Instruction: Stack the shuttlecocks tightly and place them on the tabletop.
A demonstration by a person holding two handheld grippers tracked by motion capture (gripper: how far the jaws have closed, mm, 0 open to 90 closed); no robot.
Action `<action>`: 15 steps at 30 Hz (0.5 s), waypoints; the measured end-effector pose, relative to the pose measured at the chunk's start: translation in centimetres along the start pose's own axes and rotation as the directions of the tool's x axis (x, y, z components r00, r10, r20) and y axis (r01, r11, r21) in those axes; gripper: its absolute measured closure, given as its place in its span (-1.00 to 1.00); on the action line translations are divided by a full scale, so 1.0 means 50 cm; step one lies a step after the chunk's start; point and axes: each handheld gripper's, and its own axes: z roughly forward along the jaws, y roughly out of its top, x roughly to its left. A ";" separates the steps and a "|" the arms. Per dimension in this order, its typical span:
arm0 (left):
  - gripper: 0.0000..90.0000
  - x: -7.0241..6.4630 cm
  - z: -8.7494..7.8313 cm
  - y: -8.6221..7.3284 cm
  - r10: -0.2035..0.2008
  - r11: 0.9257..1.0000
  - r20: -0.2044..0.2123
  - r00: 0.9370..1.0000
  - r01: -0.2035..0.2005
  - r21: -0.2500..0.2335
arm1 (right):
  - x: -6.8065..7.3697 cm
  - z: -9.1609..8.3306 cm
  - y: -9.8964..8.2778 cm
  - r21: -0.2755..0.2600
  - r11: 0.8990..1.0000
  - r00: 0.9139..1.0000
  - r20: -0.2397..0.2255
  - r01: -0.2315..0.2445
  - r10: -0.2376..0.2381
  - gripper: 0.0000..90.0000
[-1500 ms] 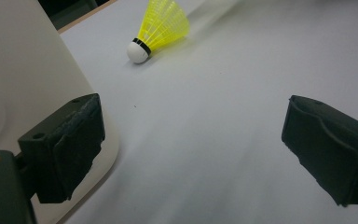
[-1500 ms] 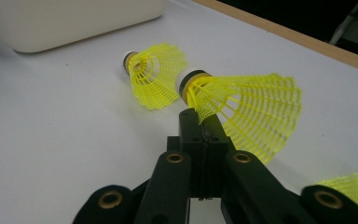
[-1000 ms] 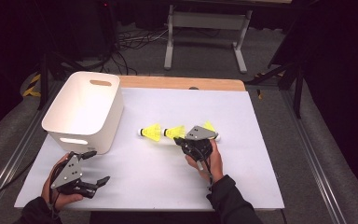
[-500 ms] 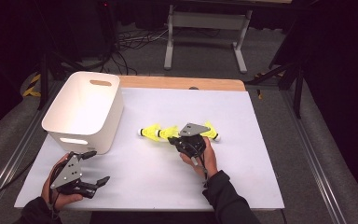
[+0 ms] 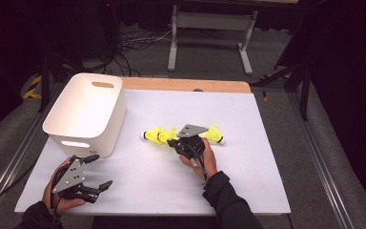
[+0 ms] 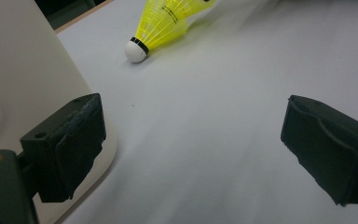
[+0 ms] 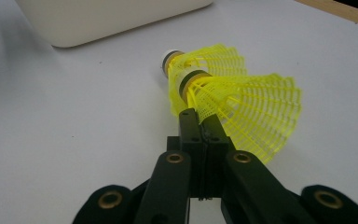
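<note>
A person's left hand (image 5: 57, 193) holds the left black two-jaw gripper (image 5: 96, 172) near-left, jaws spread wide. The right hand (image 5: 201, 160) reaches farther, mid-scene; its right black two-jaw gripper (image 7: 200, 122) has jaws pressed together.

Bright table, dark surroundings.
The white table sheet (image 5: 267, 143) is evenly lit from above with soft shadows; the left gripper view shows streaky blur toward its top right, with softened edges.

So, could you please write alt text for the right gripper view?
The right gripper, jaws shut, pinches the skirt of a yellow shuttlecock whose nose is pushed into a second shuttlecock on the white table. A white bin stands behind.
</note>
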 end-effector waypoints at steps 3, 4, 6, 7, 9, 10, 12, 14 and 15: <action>-0.84 -0.001 0.000 0.000 0.000 1.000 0.000 1.000 0.000 0.001 | 0.005 0.006 0.002 -0.001 1.000 1.000 -0.008 0.002 -0.002 1.00; -0.84 -0.001 0.000 0.000 0.000 1.000 -0.001 1.000 0.000 0.002 | 0.006 0.008 0.002 0.001 1.000 1.000 -0.010 0.004 -0.004 1.00; -0.84 -0.002 0.000 0.000 0.002 1.000 -0.005 1.000 -0.002 0.003 | 0.009 0.011 0.002 0.002 1.000 1.000 -0.012 -0.001 0.001 1.00; -0.84 -0.003 0.000 0.001 0.003 1.000 -0.004 1.000 -0.003 0.001 | 0.009 0.013 0.002 0.002 1.000 1.000 -0.016 -0.004 0.004 1.00; -0.84 -0.004 0.000 0.001 0.010 1.000 -0.001 1.000 -0.010 0.007 | 0.012 0.017 0.002 0.003 1.000 1.000 -0.021 -0.007 0.007 1.00; -0.84 -0.004 0.000 0.002 0.013 1.000 -0.002 1.000 -0.013 0.009 | 0.013 0.019 0.002 0.005 1.000 1.000 -0.022 -0.005 0.005 1.00; -0.84 -0.004 0.000 0.001 0.014 1.000 -0.002 1.000 -0.014 0.009 | 0.016 0.023 0.002 0.007 1.000 1.000 -0.024 -0.008 0.008 1.00; -0.84 -0.004 0.000 0.001 0.013 1.000 -0.003 1.000 -0.013 0.010 | 0.018 0.027 0.001 0.005 1.000 1.000 -0.024 -0.015 0.016 1.00; -0.84 -0.005 0.000 0.001 0.011 1.000 -0.002 1.000 -0.011 0.009 | 0.018 0.028 0.001 0.004 1.000 0.999 -0.027 -0.019 0.019 1.00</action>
